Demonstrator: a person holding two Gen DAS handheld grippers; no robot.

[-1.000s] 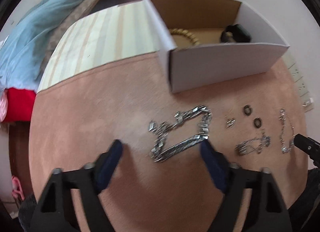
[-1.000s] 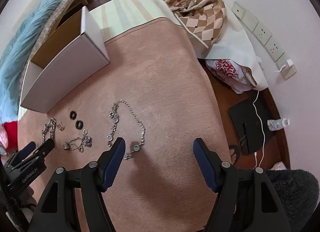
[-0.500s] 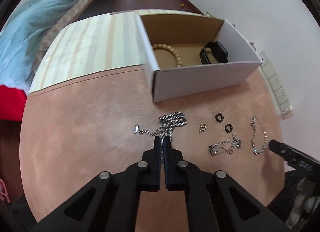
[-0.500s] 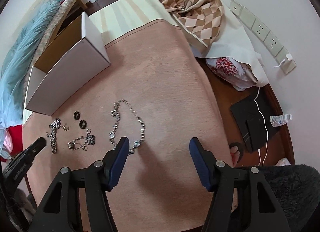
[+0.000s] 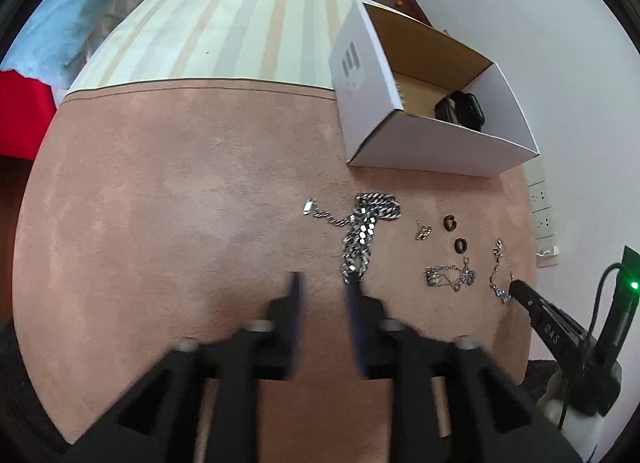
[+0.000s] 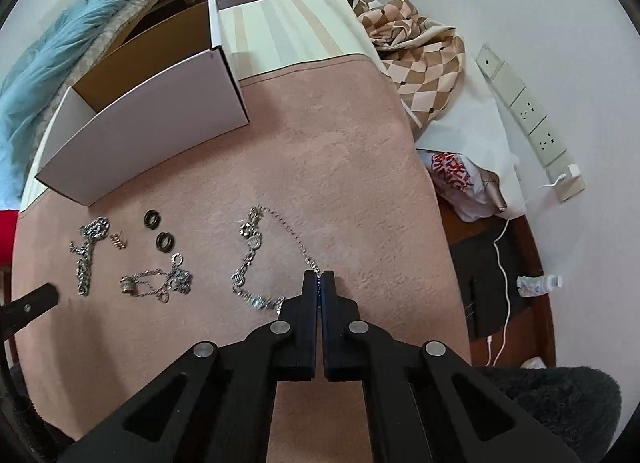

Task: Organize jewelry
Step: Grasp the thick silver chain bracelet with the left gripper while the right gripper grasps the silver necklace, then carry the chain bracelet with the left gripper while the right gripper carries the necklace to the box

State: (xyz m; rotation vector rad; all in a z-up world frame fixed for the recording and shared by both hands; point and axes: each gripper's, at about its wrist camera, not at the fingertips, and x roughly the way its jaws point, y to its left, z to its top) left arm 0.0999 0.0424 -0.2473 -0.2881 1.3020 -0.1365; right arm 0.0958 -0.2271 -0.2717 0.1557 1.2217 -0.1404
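On the pink mat lie a thick silver chain (image 5: pixel 362 229), a small gold charm (image 5: pixel 422 231), two black rings (image 5: pixel 455 232), a thin silver bracelet (image 5: pixel 450 276) and a long beaded necklace (image 6: pixel 256 247). My left gripper (image 5: pixel 323 281) is open, blurred, with its right fingertip touching the near end of the thick chain. My right gripper (image 6: pixel 319 275) is shut on the thin end of the beaded necklace, low on the mat. The white cardboard box (image 5: pixel 432 147) behind the jewelry holds a black watch (image 5: pixel 460 109).
A striped cloth (image 5: pixel 224 31) lies beyond the mat, with blue bedding (image 5: pixel 60 23) at the far left. A checked cloth (image 6: pixel 416 47), a plastic bag (image 6: pixel 460 179), wall sockets (image 6: pixel 532 119) and a white cable (image 6: pixel 504 295) are to the right.
My left gripper has opened and let go of the thick chain, which now lies bunched on the mat. My right gripper has moved onto the beaded necklace and shut on its chain.
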